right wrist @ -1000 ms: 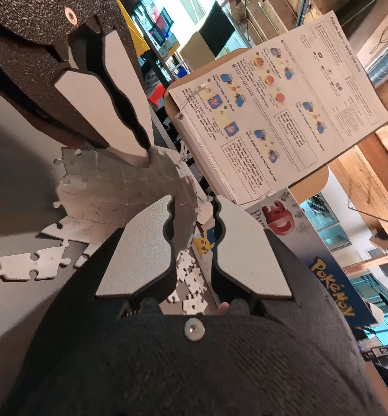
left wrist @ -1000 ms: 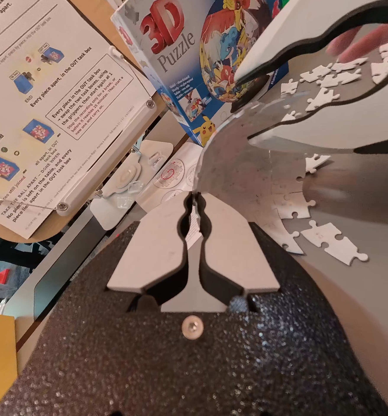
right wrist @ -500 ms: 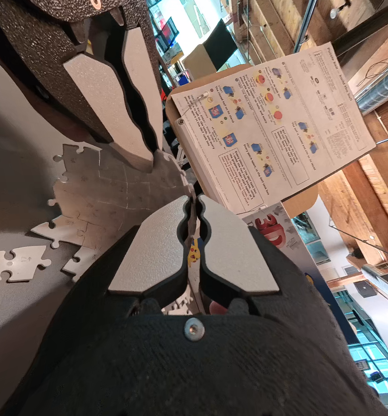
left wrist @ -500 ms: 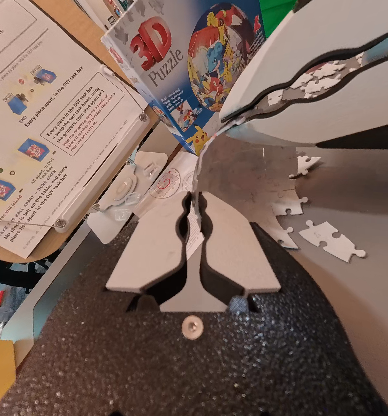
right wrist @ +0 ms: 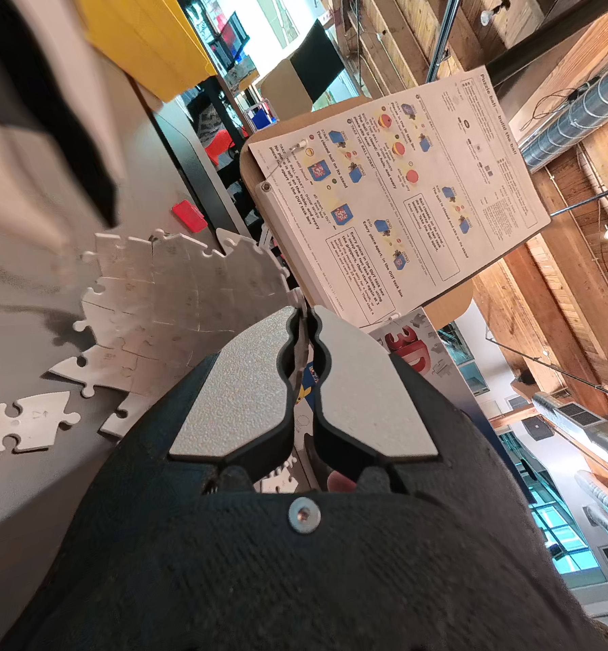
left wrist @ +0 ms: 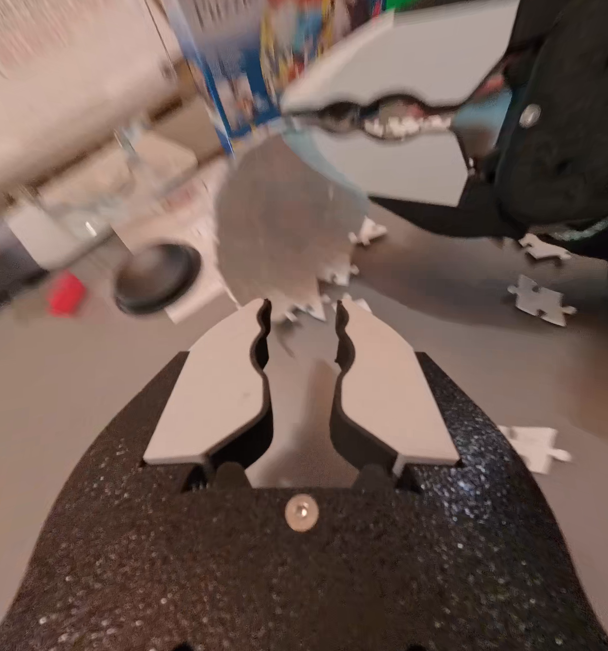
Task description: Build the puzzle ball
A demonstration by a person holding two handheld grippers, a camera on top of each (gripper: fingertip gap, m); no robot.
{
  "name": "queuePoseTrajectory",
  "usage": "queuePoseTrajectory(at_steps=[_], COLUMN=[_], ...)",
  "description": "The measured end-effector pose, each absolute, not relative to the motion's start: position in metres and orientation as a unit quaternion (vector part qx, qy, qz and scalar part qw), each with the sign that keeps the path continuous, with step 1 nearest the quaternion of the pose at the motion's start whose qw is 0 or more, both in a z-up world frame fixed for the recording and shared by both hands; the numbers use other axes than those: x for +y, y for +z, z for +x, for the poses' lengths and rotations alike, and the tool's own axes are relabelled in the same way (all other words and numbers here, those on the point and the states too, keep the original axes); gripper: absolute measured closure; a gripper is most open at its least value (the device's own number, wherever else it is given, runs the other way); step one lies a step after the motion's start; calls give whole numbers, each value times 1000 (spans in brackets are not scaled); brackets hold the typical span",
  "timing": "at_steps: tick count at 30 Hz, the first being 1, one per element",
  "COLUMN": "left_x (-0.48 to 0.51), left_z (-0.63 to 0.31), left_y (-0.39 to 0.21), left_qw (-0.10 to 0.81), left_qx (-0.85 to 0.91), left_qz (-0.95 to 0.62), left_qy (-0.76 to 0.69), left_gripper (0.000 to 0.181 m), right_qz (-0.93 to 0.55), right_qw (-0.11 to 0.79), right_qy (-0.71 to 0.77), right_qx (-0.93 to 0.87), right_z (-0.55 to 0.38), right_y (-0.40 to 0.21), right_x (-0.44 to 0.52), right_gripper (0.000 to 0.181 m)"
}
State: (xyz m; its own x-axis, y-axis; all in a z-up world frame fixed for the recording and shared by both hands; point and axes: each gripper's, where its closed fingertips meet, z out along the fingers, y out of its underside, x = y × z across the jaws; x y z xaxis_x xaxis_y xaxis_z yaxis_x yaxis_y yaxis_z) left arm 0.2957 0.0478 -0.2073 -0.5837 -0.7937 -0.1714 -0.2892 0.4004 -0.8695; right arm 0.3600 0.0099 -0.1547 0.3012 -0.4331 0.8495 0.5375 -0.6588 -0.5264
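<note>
The partly built puzzle ball is a curved grey shell of joined pieces, seen from its inner side, with its lower edge at the grey table. It also shows in the right wrist view. My right gripper is shut on the shell's upper rim; in the left wrist view it comes in from the top right. My left gripper is open and empty, just short of the shell's lower edge. That view is motion-blurred. In the right wrist view the left gripper is a blur at the upper left.
Loose white pieces lie right of the shell, and a joined pair lies near it. The puzzle box and an instruction sheet on a clipboard stand behind. A black ring and a red object lie to the left. The left gripper's tips are roughly 9 cm from the right gripper's. The red object is about equally far from each gripper, around 25 cm. The right camera catches it too, in the right wrist view.
My left gripper has let go of the shell's edge, opened and pulled back. My right gripper has closed on the shell's rim and now holds it alone.
</note>
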Motion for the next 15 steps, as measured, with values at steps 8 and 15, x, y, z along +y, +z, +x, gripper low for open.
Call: queuePoseTrajectory(at_steps=[8, 15], left_x=[25, 10], left_z=[270, 280], left_y=[-272, -276], left_qw=[199, 185], left_qx=[781, 781], left_qz=[-488, -499], left_qy=[-334, -327], left_gripper=[136, 144], right_qz=[-683, -679], right_qw=[419, 428], right_qy=[-597, -596], right_qx=[-29, -21], right_z=[354, 355], right_y=[-154, -156], right_x=[6, 3], right_gripper=[177, 177])
